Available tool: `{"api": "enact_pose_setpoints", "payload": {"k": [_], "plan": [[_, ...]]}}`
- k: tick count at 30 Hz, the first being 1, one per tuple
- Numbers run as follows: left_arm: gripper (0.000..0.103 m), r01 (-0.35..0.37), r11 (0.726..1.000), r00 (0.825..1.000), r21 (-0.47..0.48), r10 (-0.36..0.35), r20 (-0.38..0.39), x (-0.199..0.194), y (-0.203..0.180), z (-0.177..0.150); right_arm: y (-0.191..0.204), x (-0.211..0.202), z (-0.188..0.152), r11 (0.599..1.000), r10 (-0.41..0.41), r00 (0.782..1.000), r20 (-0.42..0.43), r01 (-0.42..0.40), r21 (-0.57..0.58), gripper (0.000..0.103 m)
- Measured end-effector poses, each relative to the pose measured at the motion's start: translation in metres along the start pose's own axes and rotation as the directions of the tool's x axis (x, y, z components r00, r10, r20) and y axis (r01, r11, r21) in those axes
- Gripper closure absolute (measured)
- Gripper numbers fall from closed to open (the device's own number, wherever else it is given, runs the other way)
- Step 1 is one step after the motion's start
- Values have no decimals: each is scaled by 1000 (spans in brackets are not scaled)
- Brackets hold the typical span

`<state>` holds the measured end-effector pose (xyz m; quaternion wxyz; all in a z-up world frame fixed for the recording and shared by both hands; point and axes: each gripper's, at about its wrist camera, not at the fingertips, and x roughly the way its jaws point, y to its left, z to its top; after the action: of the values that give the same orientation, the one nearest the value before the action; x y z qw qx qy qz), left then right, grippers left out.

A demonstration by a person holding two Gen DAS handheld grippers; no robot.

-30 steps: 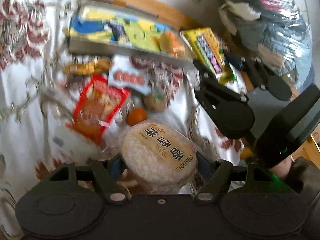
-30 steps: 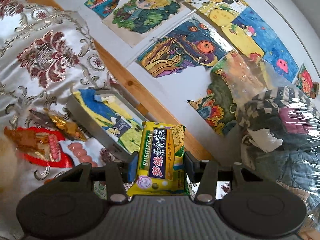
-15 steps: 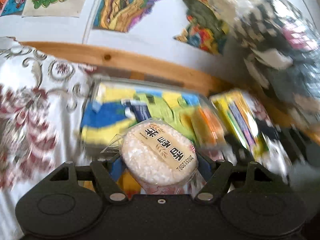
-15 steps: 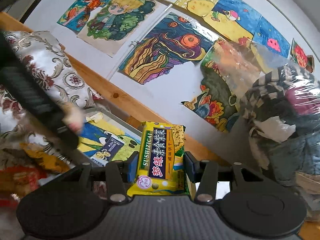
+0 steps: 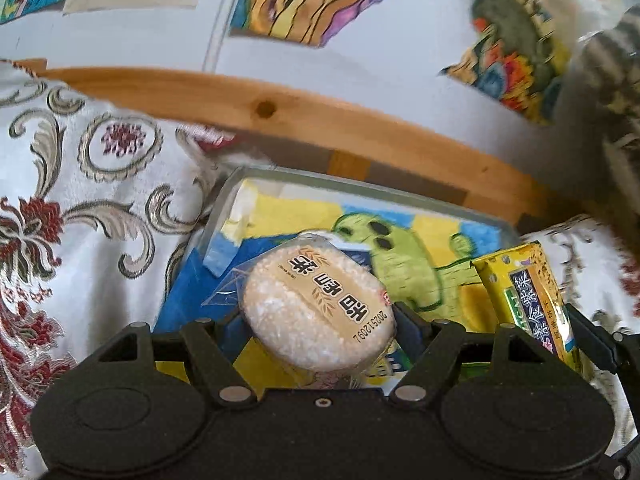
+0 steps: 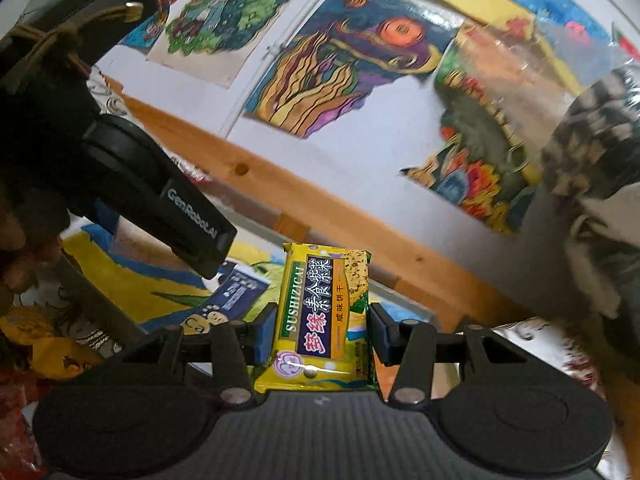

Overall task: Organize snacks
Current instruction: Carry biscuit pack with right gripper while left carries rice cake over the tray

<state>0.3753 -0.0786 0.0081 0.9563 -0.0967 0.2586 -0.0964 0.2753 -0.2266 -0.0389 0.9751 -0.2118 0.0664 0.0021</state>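
My left gripper (image 5: 318, 320) is shut on a round rice cake (image 5: 316, 304) in a clear wrapper with a tan label, held over a clear box (image 5: 304, 178) lined with a blue, yellow and green drawing. My right gripper (image 6: 320, 332) is shut on a yellow cracker packet (image 6: 324, 312) with a dark blue label. In the left wrist view that yellow cracker packet (image 5: 532, 296) hangs at the box's right end. The left gripper's black body (image 6: 160, 200) fills the left of the right wrist view, above the box (image 6: 132, 276).
The box sits on a white cloth (image 5: 80, 208) with red and gold flowers, against a wooden rail (image 5: 280, 112) below a wall of children's paintings (image 6: 340, 52). Other snack wrappers (image 6: 52, 352) lie at the lower left. A plastic-wrapped bundle of clothes (image 6: 592, 152) stands at the right.
My left gripper carried the rice cake up from the snack pile to above the box. The right gripper moved with its yellow packet closer to the box's right end.
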Motion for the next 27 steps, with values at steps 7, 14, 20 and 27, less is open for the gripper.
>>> {"api": "enact_pose_setpoints", "payload": {"k": [7, 14, 20, 27], "plan": [[28, -21, 1000, 998, 15, 22, -67, 18, 9, -10, 16, 26, -3, 999, 31, 997, -74, -32, -16, 51], [27, -33, 999, 996, -5, 33, -84, 25, 16, -10, 18, 30, -4, 999, 44, 995, -87, -45, -3, 52], [15, -33, 999, 995, -20, 31, -97, 22, 16, -6, 15, 27, -2, 999, 35, 996, -82, -35, -2, 40], [3, -74, 997, 997, -31, 73, -36, -10, 17, 6, 1, 5, 17, 998, -14, 1000, -19, 15, 53, 14]]}}
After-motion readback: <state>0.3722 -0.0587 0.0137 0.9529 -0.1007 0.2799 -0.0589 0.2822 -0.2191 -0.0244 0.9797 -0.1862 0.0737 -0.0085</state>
